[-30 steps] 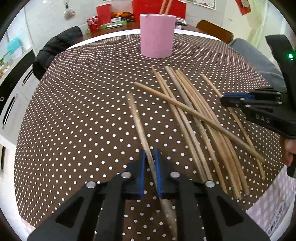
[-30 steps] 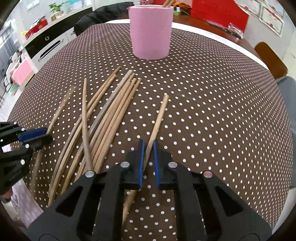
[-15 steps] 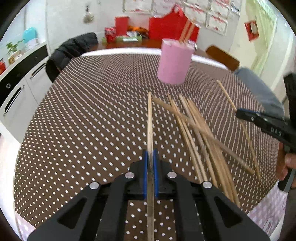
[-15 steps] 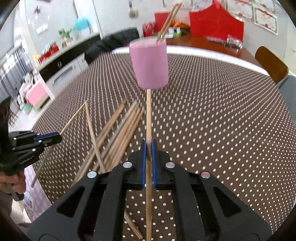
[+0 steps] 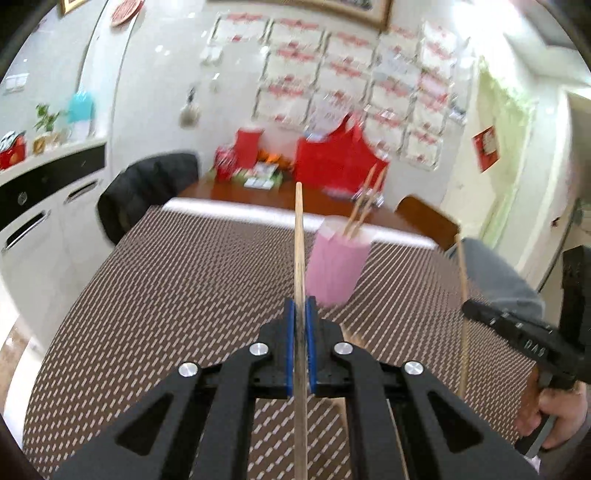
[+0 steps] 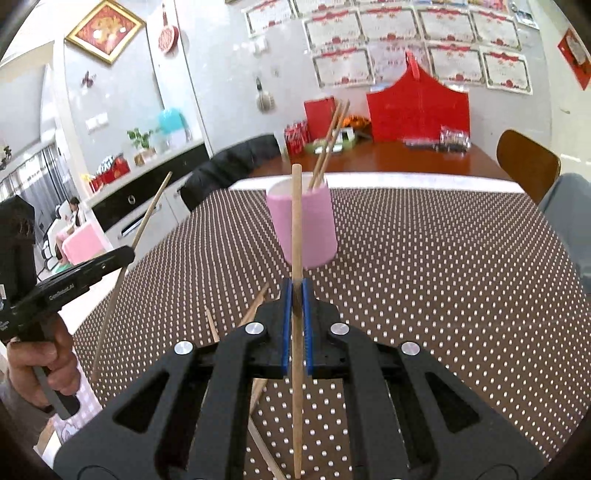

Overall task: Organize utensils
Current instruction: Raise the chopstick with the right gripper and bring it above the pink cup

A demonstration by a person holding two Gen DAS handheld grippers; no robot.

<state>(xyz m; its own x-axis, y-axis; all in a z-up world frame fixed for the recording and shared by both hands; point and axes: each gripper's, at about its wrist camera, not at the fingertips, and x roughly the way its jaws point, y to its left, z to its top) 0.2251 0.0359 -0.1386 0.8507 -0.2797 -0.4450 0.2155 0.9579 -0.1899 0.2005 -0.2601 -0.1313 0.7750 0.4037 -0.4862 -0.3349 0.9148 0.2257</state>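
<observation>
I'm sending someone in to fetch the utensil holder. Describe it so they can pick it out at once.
Start at the big table with the brown, white-dotted cloth. Toward its far side, standing upright, is the pink cup. It is the only container on that cloth, and two chopsticks already poke out of its top.

We see a white wall [image 6: 221, 74] hung with certificates [image 6: 343, 66], a framed picture [image 6: 104, 31], and white cabinets [image 5: 40, 236].

bright, even indoor light in both views. the left wrist view is smeared with motion blur beyond the fingers [image 5: 290, 347]; the worktop [image 5: 166, 295] dots streak. the right wrist view is sharper. fisheye bending curves the walls; corners fall dark.
</observation>
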